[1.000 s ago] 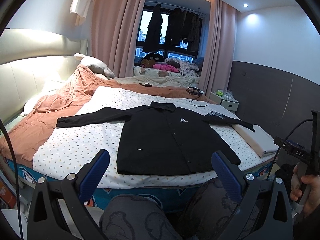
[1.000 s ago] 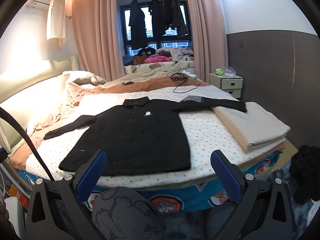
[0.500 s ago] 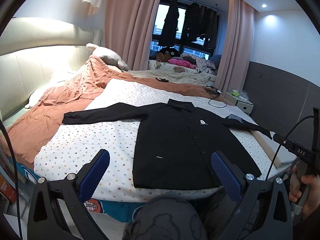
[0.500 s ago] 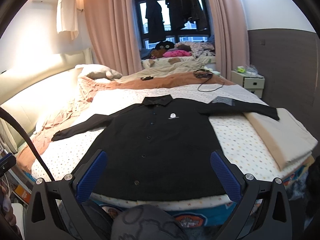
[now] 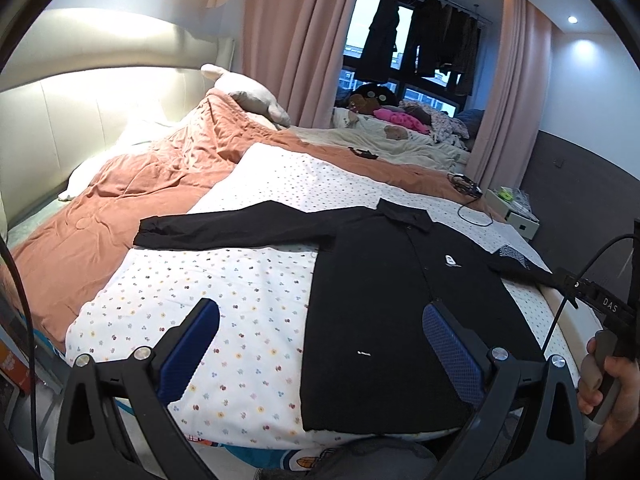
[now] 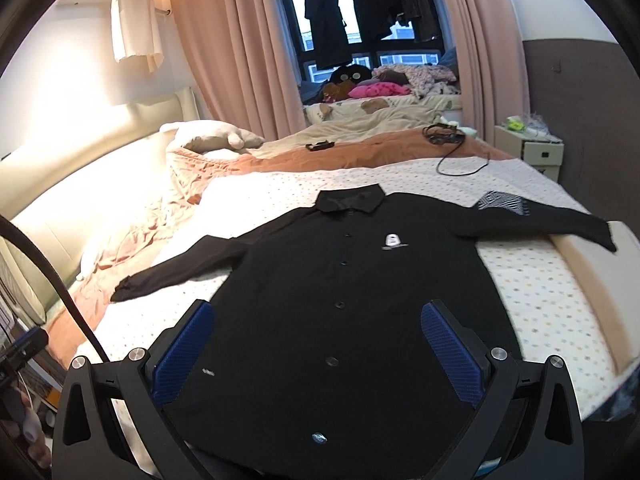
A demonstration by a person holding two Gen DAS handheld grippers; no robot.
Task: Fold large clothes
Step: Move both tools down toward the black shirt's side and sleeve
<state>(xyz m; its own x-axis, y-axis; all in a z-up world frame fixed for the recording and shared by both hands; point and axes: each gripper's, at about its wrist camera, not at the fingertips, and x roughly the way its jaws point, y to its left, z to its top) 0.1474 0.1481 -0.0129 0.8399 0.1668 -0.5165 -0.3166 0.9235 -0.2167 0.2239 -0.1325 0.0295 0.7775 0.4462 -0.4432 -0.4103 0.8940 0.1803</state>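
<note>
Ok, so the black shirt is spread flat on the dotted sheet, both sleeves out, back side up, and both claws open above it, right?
Not quite: the black shirt lies front side up. The right wrist view shows its button row, collar and white chest logo. The rest holds: it is flat on the dotted sheet, sleeves out, with the left claw and right claw open.

Black long-sleeved button-front shirt point(image 6: 340, 288): one item, lying flat, front side up, on the dotted white sheet point(image 5: 248, 280) of the bed. Collar at the far end, hem at the near edge of the bed. Placket buttoned, dark buttons down the centre. Small white emblem on the chest; small white tag near the hem. Both sleeves spread outward, left and right. The right sleeve carries a black-and-white patterned patch and its cuff lies over a folded beige cloth point(image 6: 592, 280). Unfolded.
</note>
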